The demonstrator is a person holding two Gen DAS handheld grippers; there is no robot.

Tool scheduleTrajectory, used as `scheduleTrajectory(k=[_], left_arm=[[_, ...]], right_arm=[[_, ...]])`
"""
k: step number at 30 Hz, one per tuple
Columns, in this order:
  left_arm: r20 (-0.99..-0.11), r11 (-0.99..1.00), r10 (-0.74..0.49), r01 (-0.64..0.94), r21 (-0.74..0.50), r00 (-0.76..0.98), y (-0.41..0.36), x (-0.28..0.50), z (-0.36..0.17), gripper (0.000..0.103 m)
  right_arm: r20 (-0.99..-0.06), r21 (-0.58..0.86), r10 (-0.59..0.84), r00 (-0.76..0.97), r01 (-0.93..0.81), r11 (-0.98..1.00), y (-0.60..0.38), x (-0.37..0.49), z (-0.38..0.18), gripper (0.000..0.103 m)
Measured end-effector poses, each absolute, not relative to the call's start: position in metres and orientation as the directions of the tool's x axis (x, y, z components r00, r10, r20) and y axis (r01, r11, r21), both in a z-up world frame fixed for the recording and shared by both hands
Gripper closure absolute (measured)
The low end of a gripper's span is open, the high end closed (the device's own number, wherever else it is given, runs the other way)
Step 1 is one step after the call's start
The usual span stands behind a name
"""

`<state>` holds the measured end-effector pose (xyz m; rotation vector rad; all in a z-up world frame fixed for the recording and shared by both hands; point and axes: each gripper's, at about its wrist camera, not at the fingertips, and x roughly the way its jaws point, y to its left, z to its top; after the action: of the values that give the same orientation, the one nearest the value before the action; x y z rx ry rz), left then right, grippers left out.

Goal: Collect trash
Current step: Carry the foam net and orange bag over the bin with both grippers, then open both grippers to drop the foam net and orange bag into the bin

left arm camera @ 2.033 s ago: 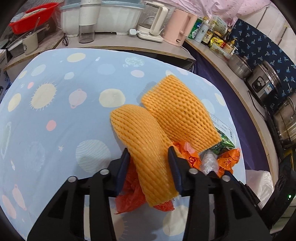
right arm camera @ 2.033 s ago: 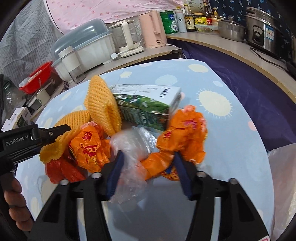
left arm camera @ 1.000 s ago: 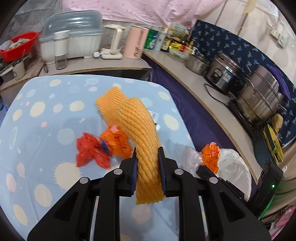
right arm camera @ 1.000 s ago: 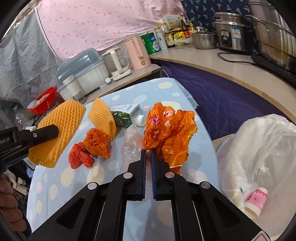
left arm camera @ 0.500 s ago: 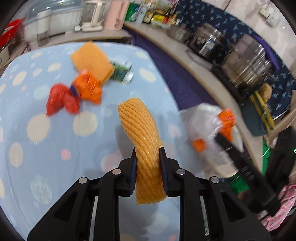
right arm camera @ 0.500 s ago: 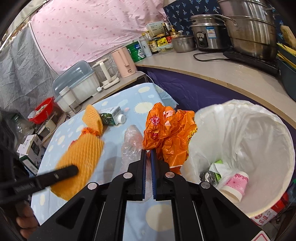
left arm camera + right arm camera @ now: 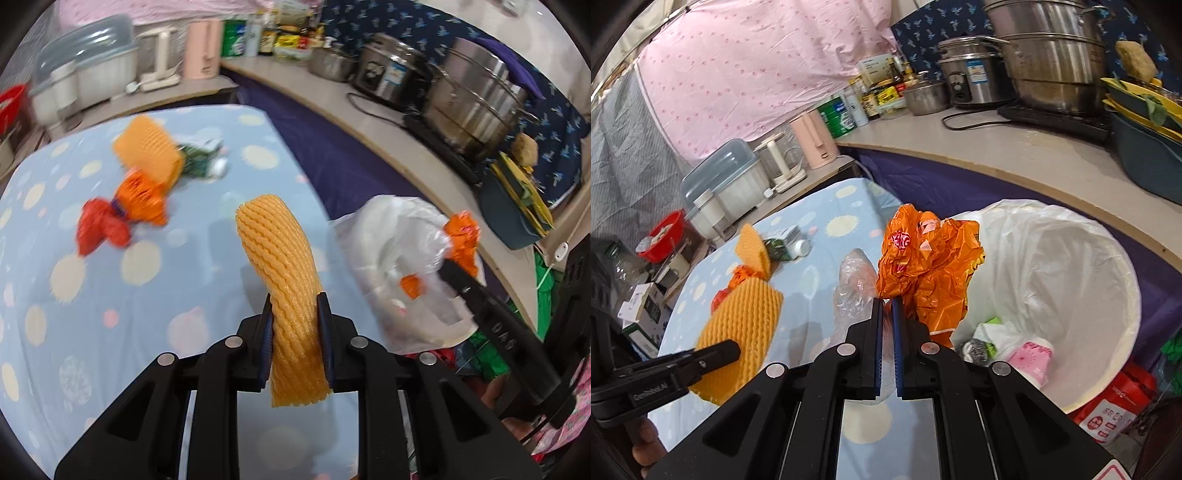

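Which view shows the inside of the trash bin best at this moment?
The right wrist view. It looks down into the white-lined trash bin, showing a pink paper cup and crumpled wrappers at the bottom. The left wrist view shows only the bin's liner from the side, blurred and partly hidden by the right gripper.

Motion blur smears the milk carton (image 7: 199, 159) and red wrapper (image 7: 99, 230).

Bright, even indoor light; left view motion-blurred (edges fisheye-warped).
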<state>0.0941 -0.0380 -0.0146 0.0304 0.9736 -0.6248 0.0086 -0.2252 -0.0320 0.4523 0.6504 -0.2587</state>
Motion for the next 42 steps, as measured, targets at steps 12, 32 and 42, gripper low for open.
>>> scheduleTrajectory(k=[12, 32, 42], left_arm=[[-0.756, 0.722, -0.556, 0.651, -0.235, 0.345, -0.146, 0.073, -0.004, 0.082], [-0.773, 0.735, -0.534, 0.64, -0.224, 0.342, -0.195, 0.082, -0.028, 0.047], [-0.776, 0.772, -0.501, 0.602, -0.202, 0.383, -0.179, 0.092, -0.029, 0.047]], right_arm=[[-0.643, 0.324, -0.19, 0.742, 0.487, 0.811, -0.285, -0.027, -0.04, 0.098], [-0.638, 0.364, -0.235, 0.733, 0.556, 0.747, -0.322, -0.032, -0.053, 0.055], [-0.624, 0.362, -0.229, 0.747, 0.536, 0.763, -0.31, -0.026, -0.045, 0.046]])
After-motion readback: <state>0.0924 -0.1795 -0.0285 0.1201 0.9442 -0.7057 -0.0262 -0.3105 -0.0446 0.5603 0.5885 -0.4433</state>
